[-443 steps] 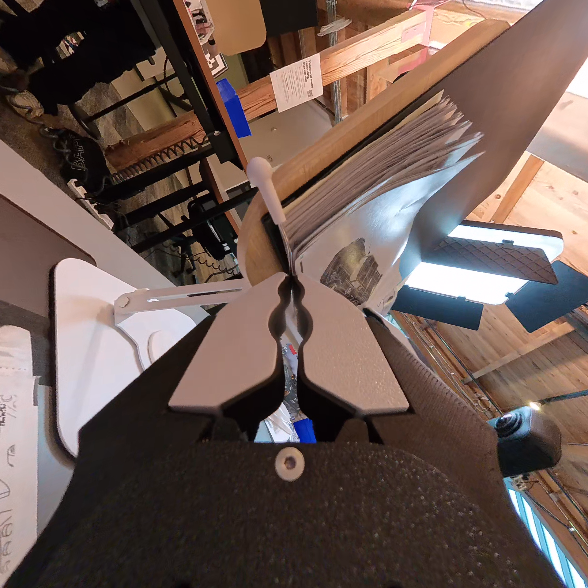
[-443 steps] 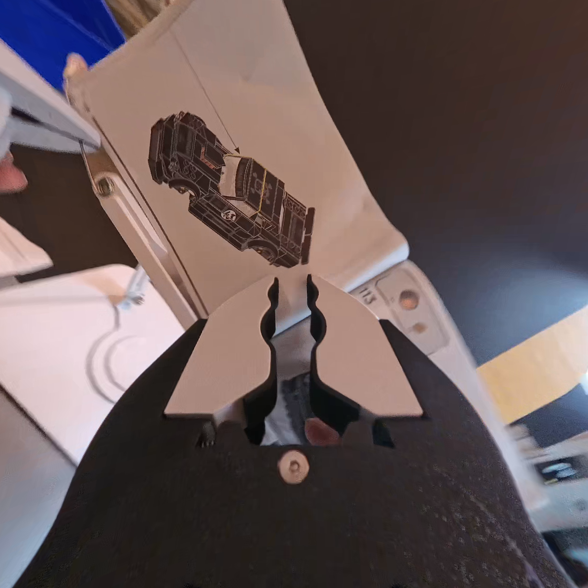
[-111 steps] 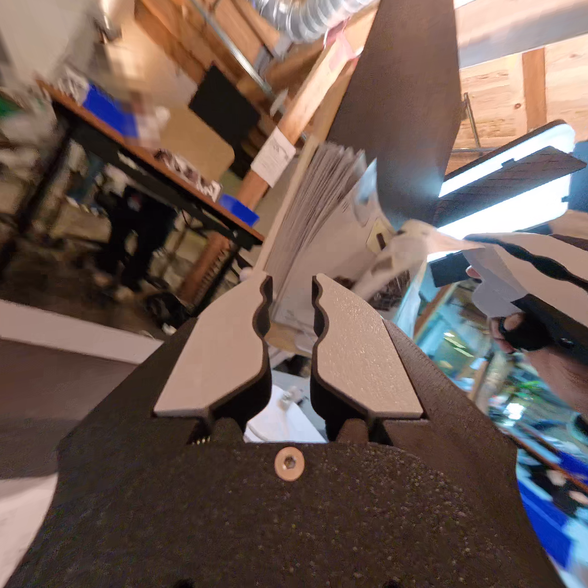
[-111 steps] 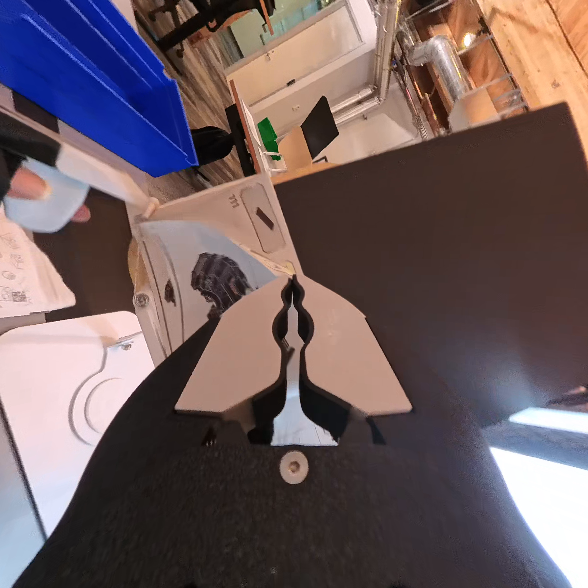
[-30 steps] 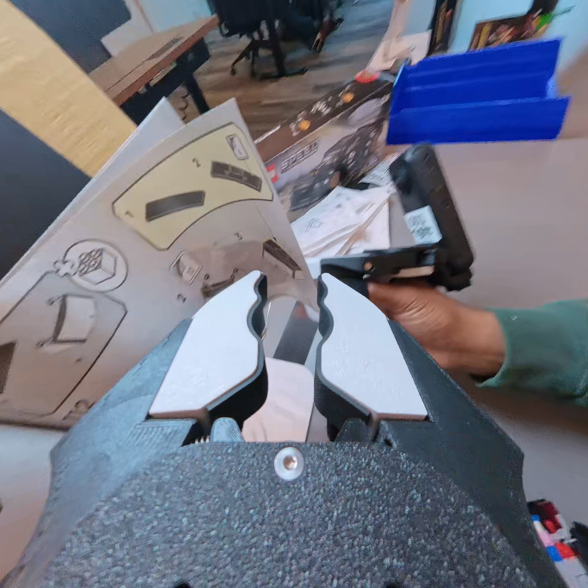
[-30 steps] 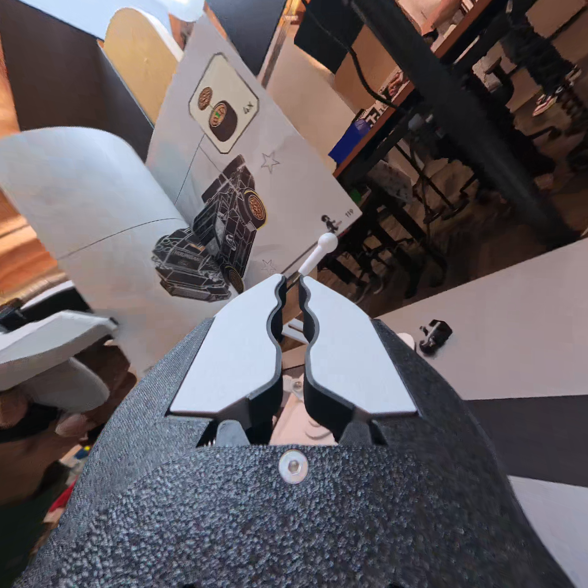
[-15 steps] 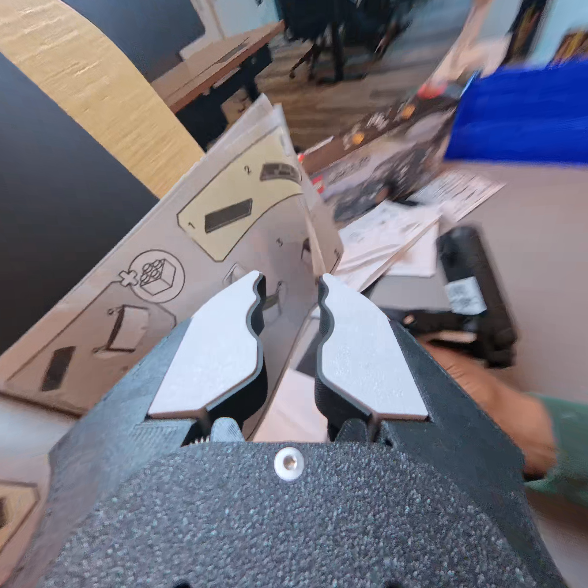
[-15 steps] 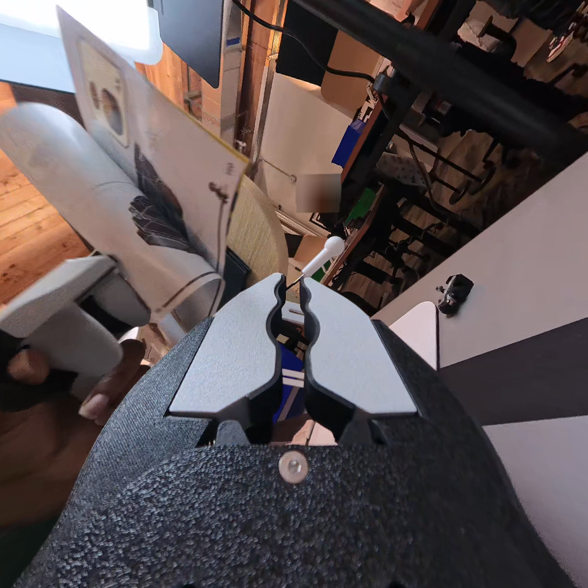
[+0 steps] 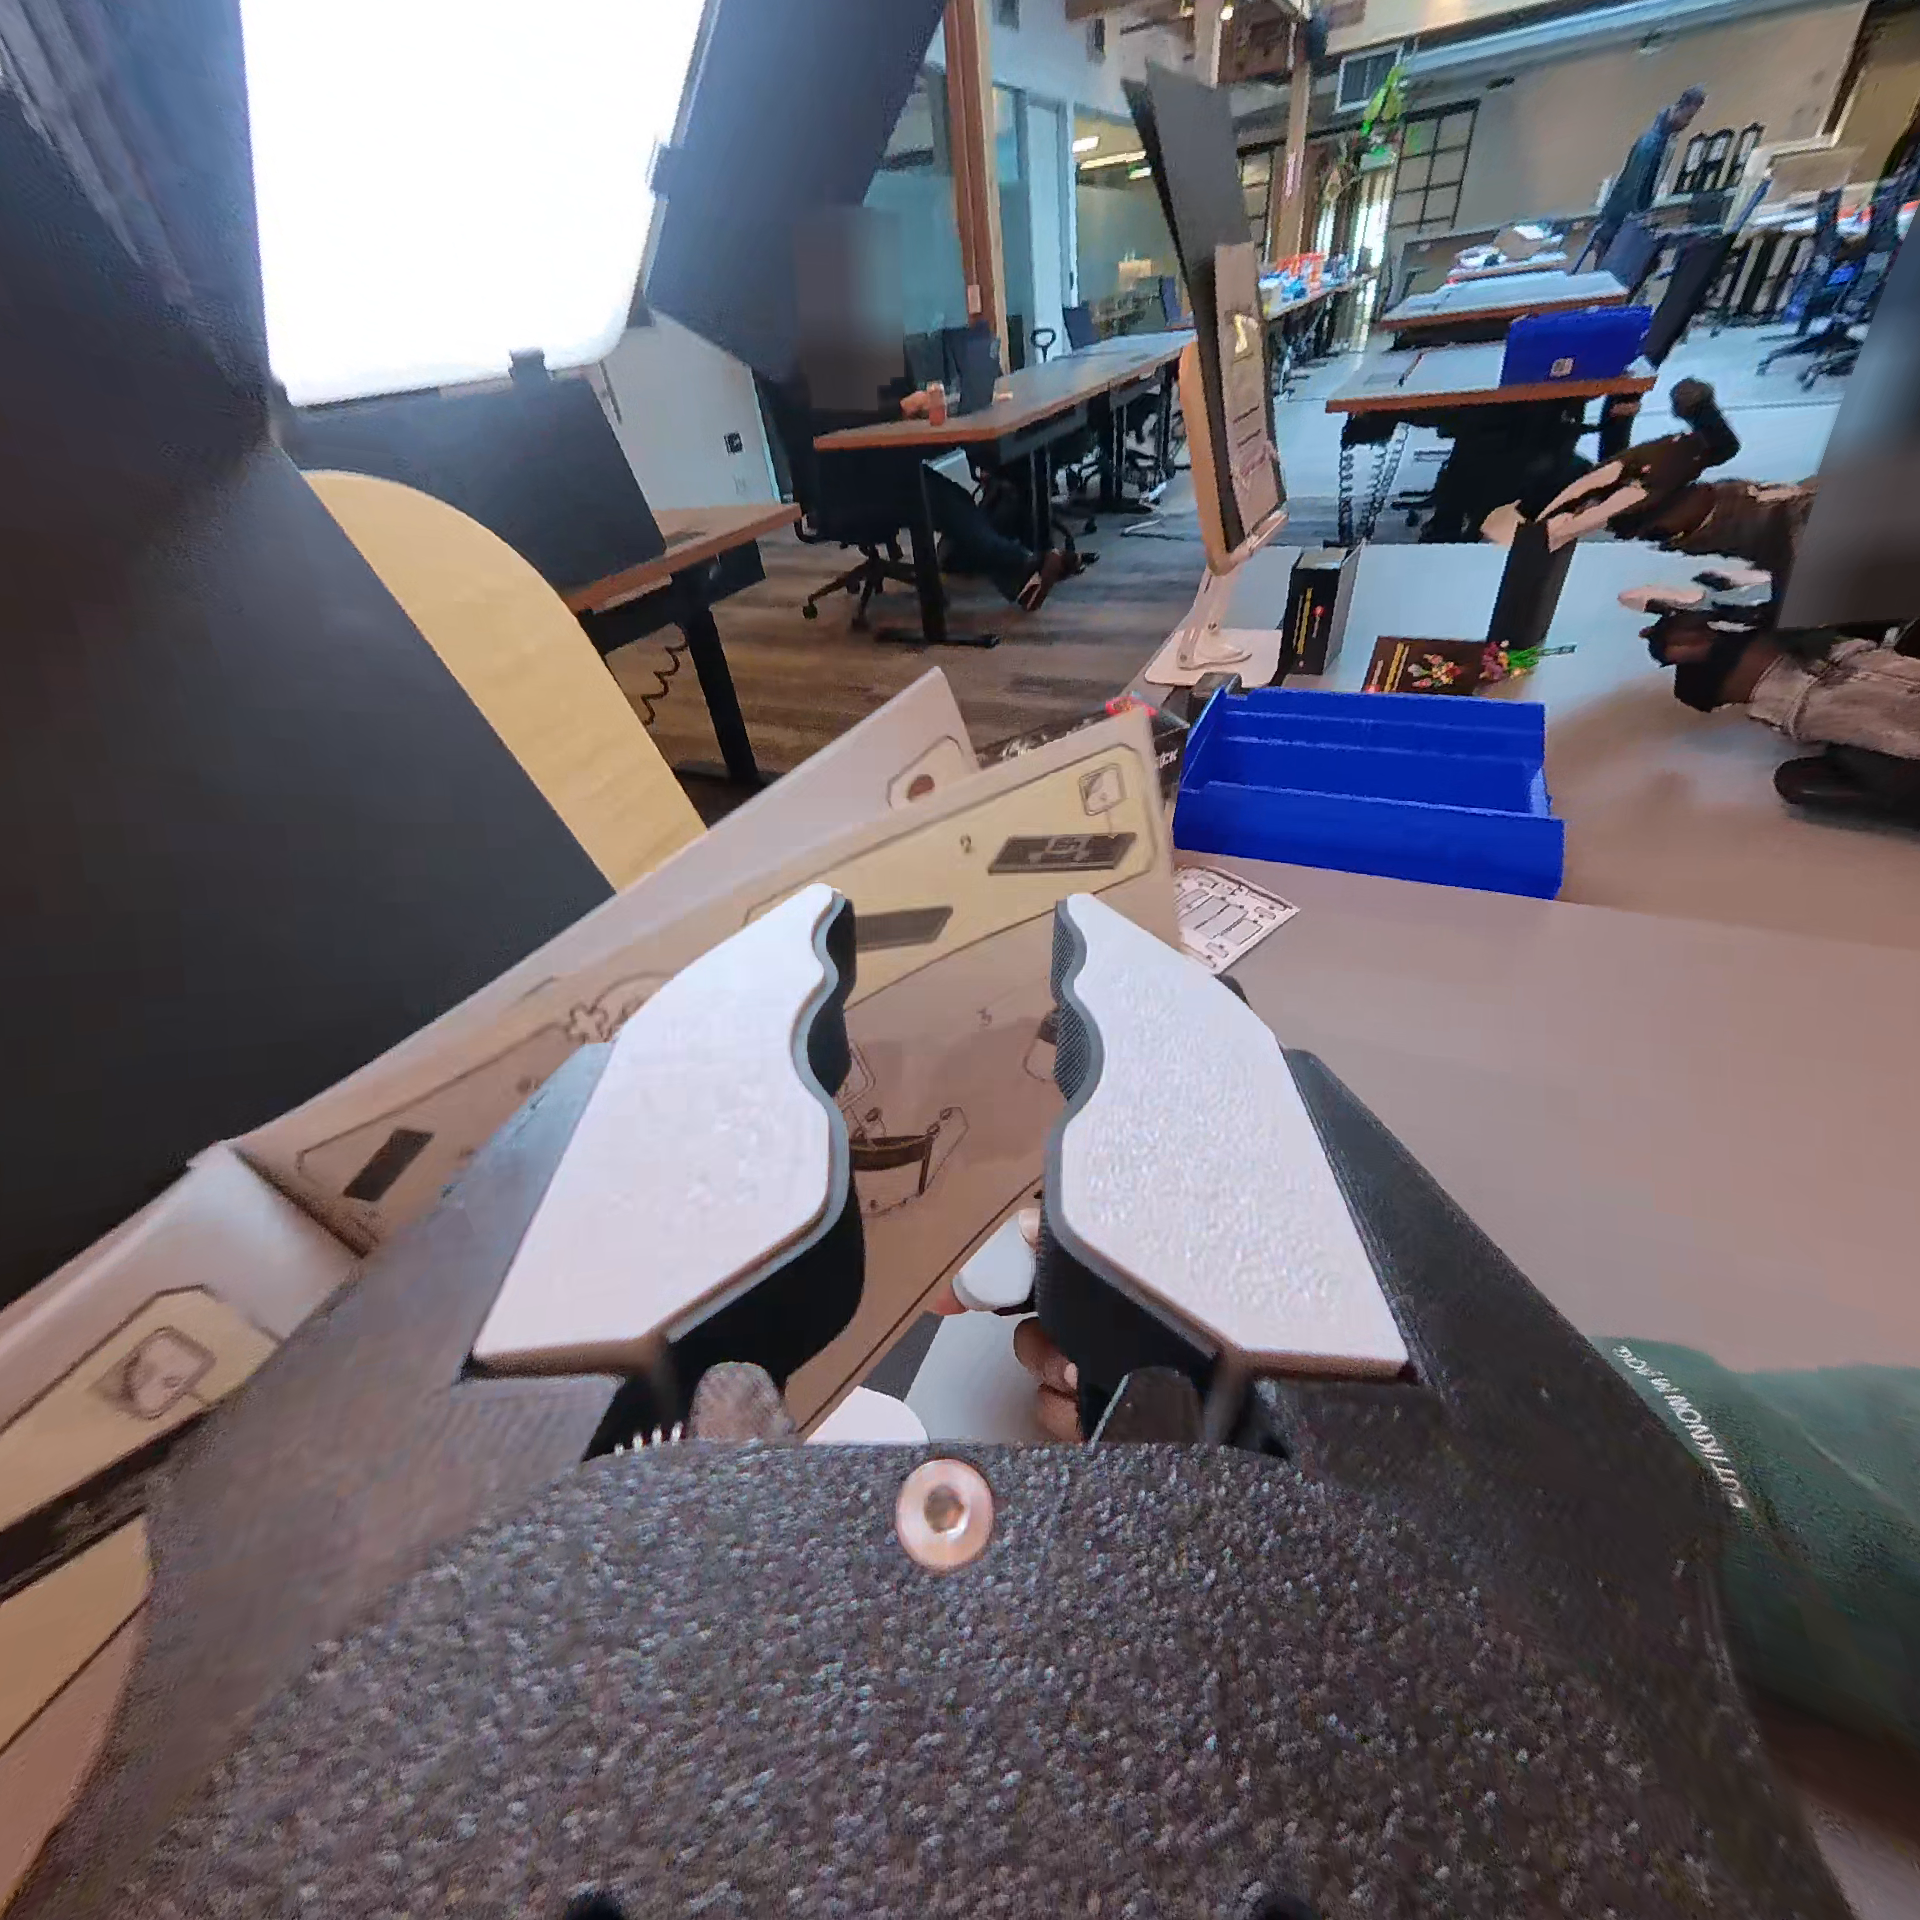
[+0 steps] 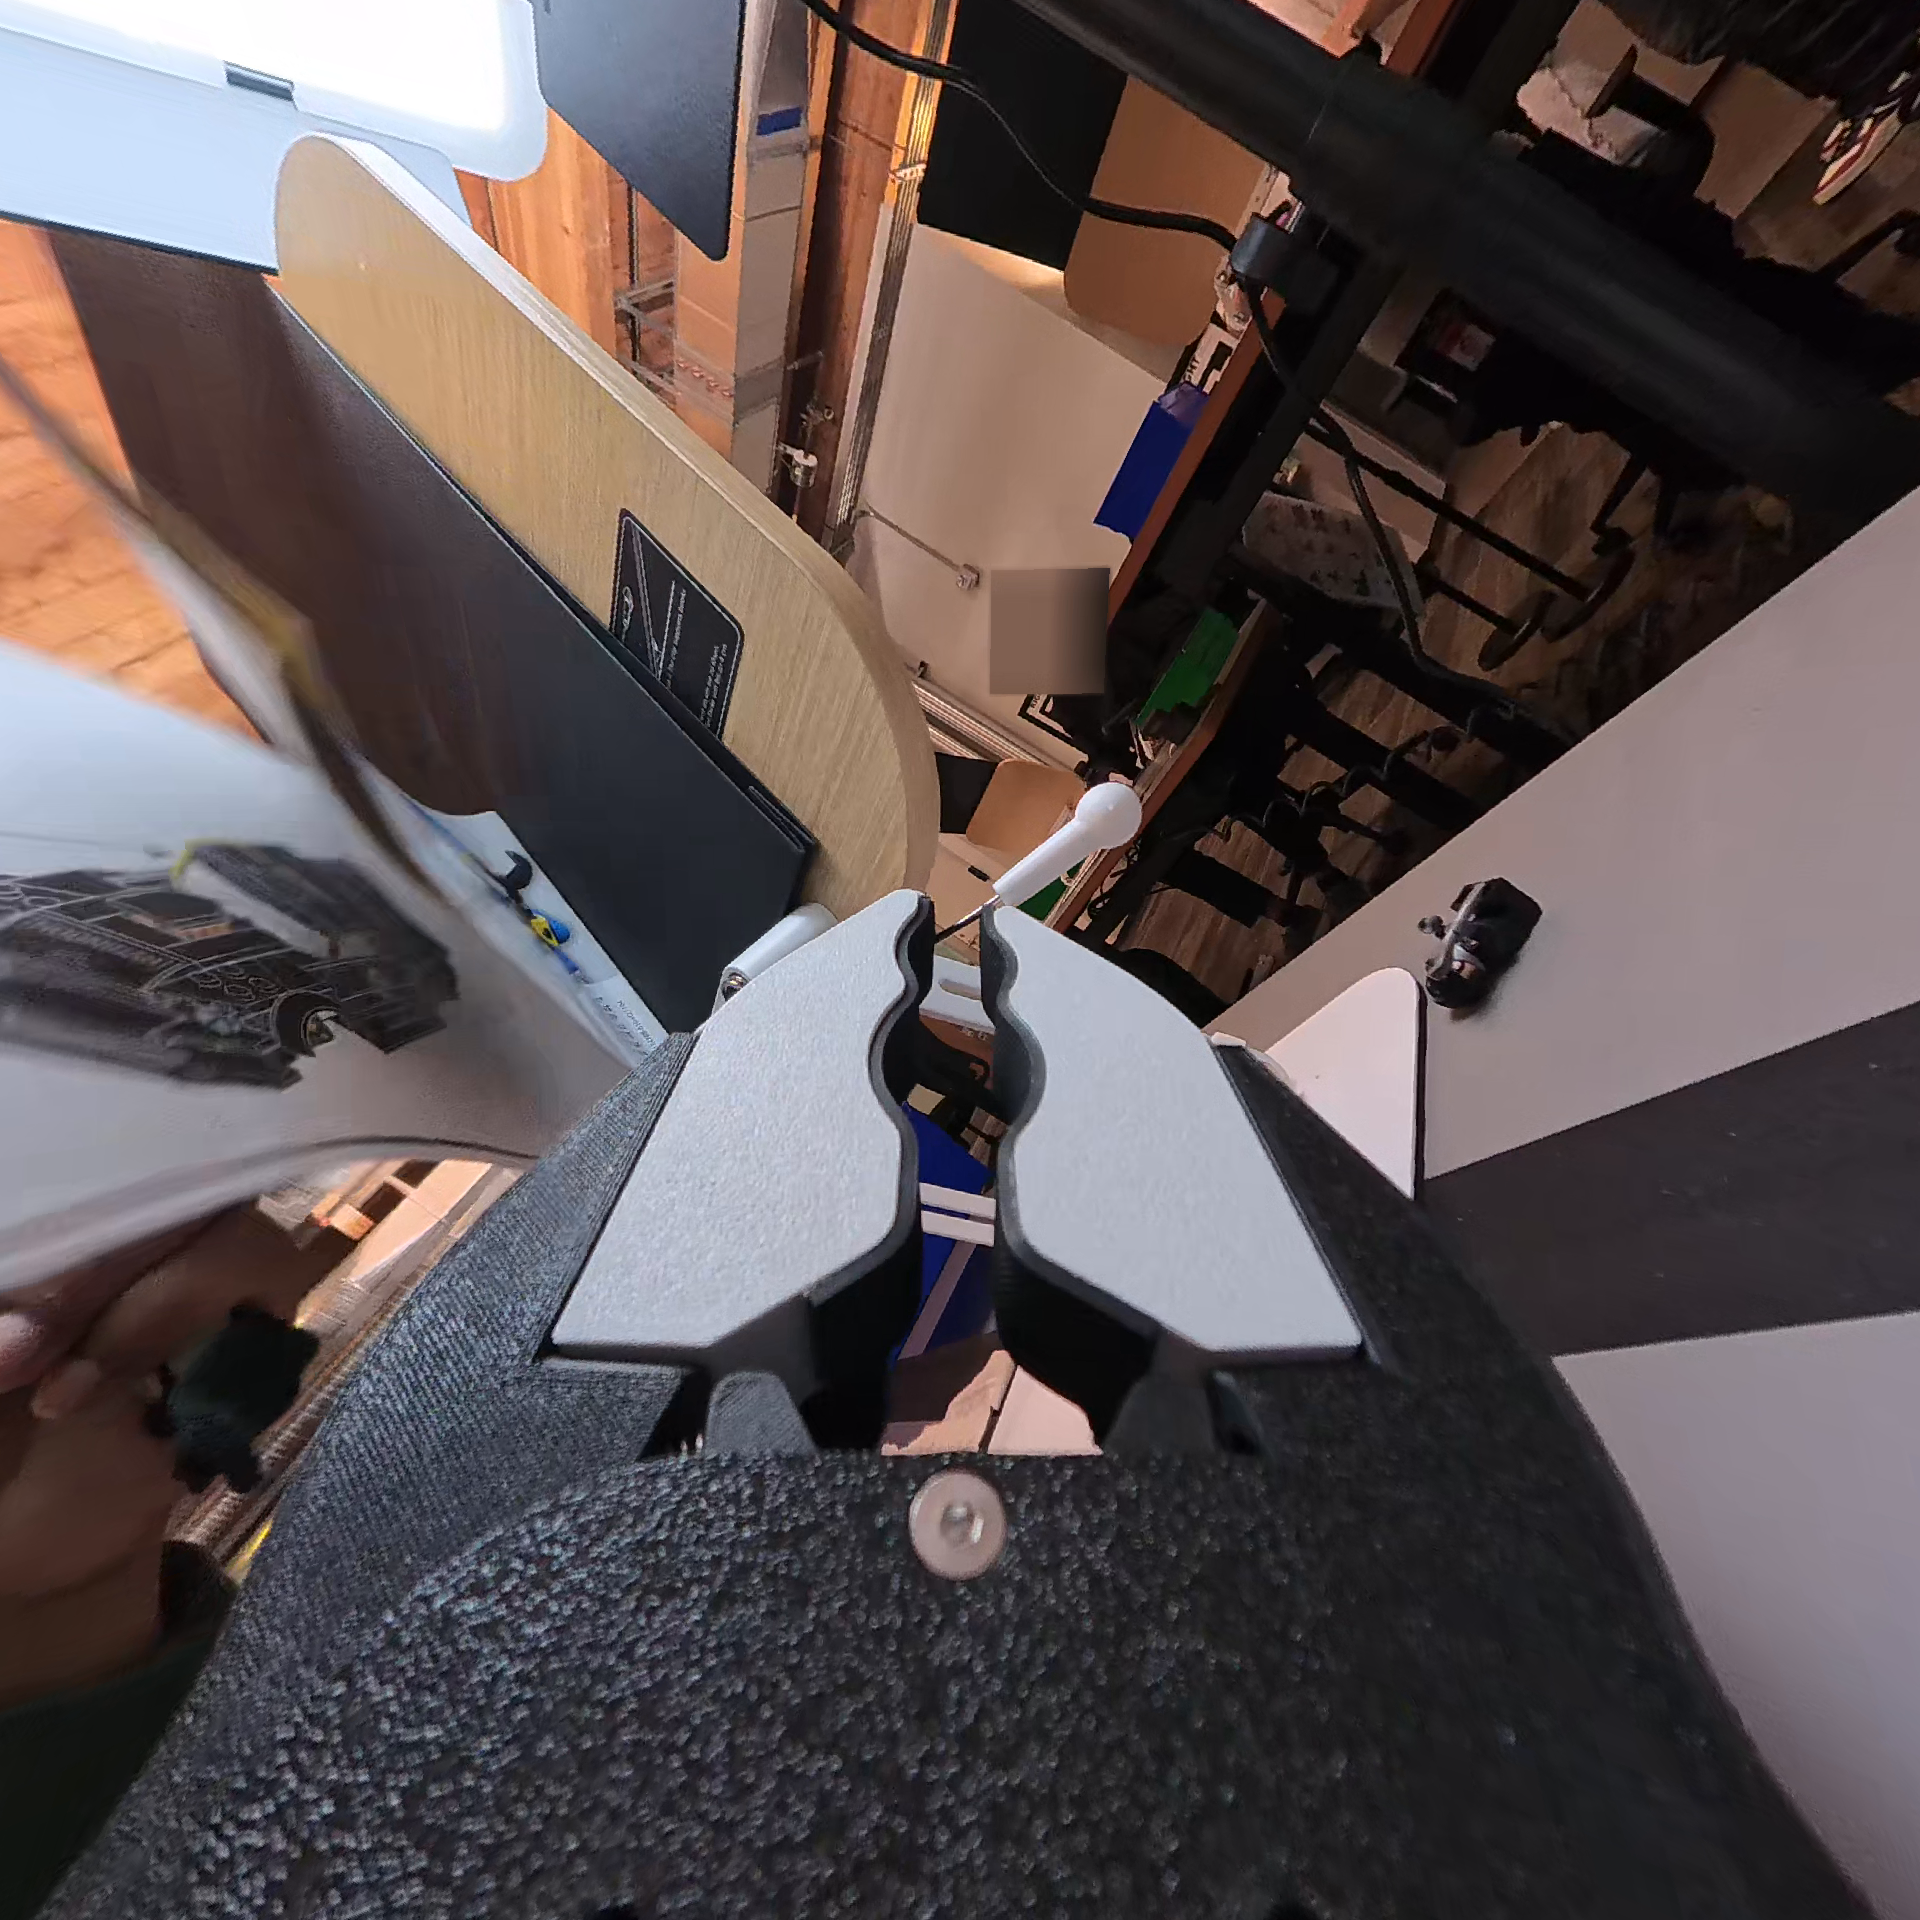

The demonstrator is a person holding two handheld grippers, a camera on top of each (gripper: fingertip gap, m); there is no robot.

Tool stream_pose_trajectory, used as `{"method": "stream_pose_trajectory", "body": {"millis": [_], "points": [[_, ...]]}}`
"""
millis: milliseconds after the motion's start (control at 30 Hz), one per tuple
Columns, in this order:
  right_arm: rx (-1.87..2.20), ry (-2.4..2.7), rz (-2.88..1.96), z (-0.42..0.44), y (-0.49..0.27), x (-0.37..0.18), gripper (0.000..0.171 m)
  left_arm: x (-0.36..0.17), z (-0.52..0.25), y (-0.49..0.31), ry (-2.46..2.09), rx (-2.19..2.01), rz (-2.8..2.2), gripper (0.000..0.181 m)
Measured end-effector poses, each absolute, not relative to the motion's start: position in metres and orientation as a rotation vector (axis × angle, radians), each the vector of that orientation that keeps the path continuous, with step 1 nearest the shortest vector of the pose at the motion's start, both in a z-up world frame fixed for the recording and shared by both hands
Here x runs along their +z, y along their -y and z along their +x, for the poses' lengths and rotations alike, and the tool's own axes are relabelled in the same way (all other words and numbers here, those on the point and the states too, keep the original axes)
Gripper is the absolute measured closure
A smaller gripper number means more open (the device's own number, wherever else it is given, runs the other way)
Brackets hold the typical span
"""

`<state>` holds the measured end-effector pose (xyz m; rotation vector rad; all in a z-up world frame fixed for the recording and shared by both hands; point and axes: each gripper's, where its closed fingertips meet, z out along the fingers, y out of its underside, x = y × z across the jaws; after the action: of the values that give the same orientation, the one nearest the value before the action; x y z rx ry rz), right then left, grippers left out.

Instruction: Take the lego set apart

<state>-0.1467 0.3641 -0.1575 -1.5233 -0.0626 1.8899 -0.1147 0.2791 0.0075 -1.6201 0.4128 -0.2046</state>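
Left gripper (image 9: 951, 925) jaws gape, empty, over the printed instruction booklet (image 9: 727, 997); blue tray (image 9: 1371, 790) upper right. Right gripper (image 10: 954, 925) jaws slightly apart, empty.

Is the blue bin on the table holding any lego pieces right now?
No, the blue bin on the grey table shows only bare blue compartments in the left wrist view.

A blue bin (image 9: 1371, 790) is sitting on the gray table (image 9: 1558, 1039), near its far edge. A sheet of paper (image 9: 1231, 920) is lying flat just in front of the bin. A small black box (image 9: 1317, 613) is standing farther back, beside a white stand (image 9: 1210, 644). A bright light panel (image 9: 447, 177) is shining up high. A small black thing (image 10: 1481, 951) is lying near the table's edge, well apart from a white board (image 10: 1361, 1070).
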Motion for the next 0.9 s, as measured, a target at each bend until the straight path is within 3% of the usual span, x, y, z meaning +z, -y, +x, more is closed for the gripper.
{"method": "stream_pose_trajectory", "body": {"millis": [133,300,467,900], "points": [[1.877,0.080,-1.520,-0.146,-0.365,-0.155,0.163,0.006,-0.131,-0.275,-0.395,-0.128,-1.658,0.151],[1.848,0.111,-1.517,-0.144,-0.366,-0.152,0.163,-0.049,-0.177,-0.280,-0.488,0.346,-1.891,0.159],[1.841,0.123,-1.511,-0.145,-0.367,-0.151,0.163,-0.060,-0.210,-0.289,-0.503,0.780,-1.890,0.162],[1.780,0.122,-1.452,-0.138,-0.366,-0.143,0.163,-0.070,-0.208,-0.316,-0.534,0.899,-1.910,0.168]]}}
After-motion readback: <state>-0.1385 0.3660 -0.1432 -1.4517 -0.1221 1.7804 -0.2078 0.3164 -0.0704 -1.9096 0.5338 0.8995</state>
